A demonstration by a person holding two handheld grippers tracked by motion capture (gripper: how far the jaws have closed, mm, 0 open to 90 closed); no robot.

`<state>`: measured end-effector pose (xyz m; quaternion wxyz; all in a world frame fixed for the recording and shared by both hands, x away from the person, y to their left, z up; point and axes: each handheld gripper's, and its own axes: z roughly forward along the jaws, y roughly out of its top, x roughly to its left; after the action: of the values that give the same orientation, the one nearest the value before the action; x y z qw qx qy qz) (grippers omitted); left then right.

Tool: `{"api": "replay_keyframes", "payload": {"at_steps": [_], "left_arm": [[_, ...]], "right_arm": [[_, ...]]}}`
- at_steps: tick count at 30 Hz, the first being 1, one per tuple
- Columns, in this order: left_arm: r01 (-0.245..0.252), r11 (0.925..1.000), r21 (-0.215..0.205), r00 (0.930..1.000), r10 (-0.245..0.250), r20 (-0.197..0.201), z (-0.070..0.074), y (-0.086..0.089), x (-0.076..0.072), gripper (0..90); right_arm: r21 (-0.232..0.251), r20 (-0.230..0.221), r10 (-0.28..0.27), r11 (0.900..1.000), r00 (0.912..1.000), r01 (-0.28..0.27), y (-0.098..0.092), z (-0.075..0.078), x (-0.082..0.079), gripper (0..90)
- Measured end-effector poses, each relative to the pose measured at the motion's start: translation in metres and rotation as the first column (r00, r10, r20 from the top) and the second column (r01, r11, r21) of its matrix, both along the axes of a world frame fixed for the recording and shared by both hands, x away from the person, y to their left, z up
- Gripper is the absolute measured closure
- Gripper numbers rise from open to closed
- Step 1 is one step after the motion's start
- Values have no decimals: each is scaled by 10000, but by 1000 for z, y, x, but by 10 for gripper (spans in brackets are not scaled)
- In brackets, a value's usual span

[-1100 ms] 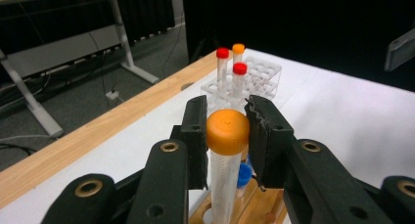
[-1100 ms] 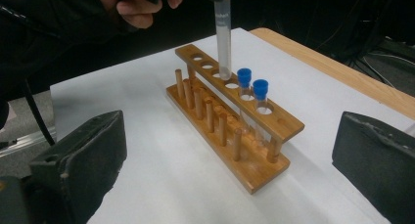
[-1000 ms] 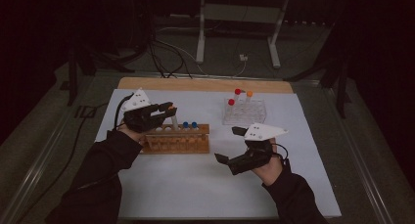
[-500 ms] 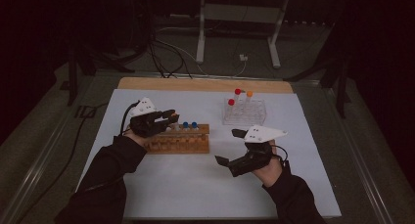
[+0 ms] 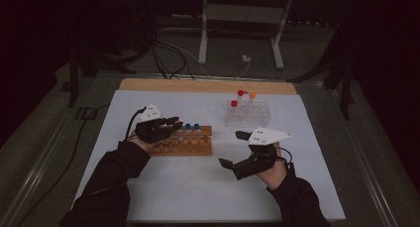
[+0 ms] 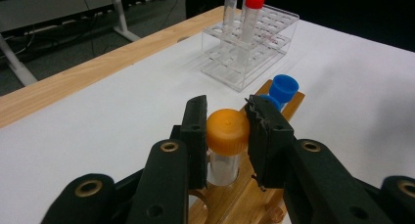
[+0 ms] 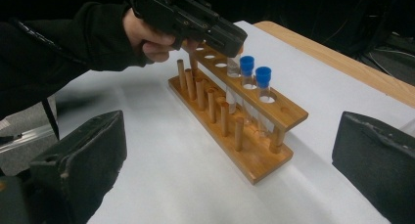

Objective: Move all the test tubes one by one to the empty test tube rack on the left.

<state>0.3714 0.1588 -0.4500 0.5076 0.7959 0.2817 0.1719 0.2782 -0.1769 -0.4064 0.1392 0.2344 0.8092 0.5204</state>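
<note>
My left gripper (image 6: 226, 117) is shut on the orange cap of a clear tube (image 6: 226, 136), which stands in a hole of the wooden rack (image 6: 244, 199). From the high view the left gripper (image 5: 174, 124) sits over the rack's (image 5: 190, 146) left part. Two blue-capped tubes (image 5: 192, 127) stand just right of it in the rack. My right gripper (image 5: 233, 148) hovers open over the white mat to the right of the rack, nothing between its jaws. In the right gripper view the rack (image 7: 254, 106) lies ahead of the right gripper (image 7: 230, 136).
A clear plastic rack (image 5: 247, 115) stands at the back right with two red-capped tubes (image 5: 240, 93) and an orange-capped one (image 5: 252, 95). A wooden strip (image 5: 208, 85) borders the far side of the mat. Cables and a stand's legs lie on the floor beyond.
My left gripper has shifted slightly right and toward the person over the rack's left part. The right gripper has stayed put.
</note>
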Motion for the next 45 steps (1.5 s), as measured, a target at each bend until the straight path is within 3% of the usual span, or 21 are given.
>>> {"api": "replay_keyframes", "payload": {"at_steps": [4,15,22,28,35,40,45], "left_arm": [[11,9999,144,9999,-13,142,-2,-1,-1,719],[166,9996,223,9999,-166,-41,1,1,0,704],[122,9998,-125,9999,-122,26,10,7,-8,401],[272,9985,-485,9996,-273,-23,26,17,-25,171],[724,9947,-728,9971,-739,-189,29,27,-49,34],[808,9950,-583,9964,-821,-212,23,31,-64,25],[803,9943,-698,9962,-824,-273,15,37,-77,25]], "right_arm": [[10,-19,15,10000,10000,-15,0,0,0,0],[56,37,25,10000,10000,-26,-2,3,1,0],[62,161,-30,10000,9999,29,-7,12,3,0],[290,274,-183,9994,9995,175,-15,21,9,0],[415,430,-574,9976,9974,556,-27,29,22,0],[502,425,-1051,9934,9936,1029,-37,32,38,0],[574,428,-1529,9870,9873,1503,-47,31,54,0]]}}
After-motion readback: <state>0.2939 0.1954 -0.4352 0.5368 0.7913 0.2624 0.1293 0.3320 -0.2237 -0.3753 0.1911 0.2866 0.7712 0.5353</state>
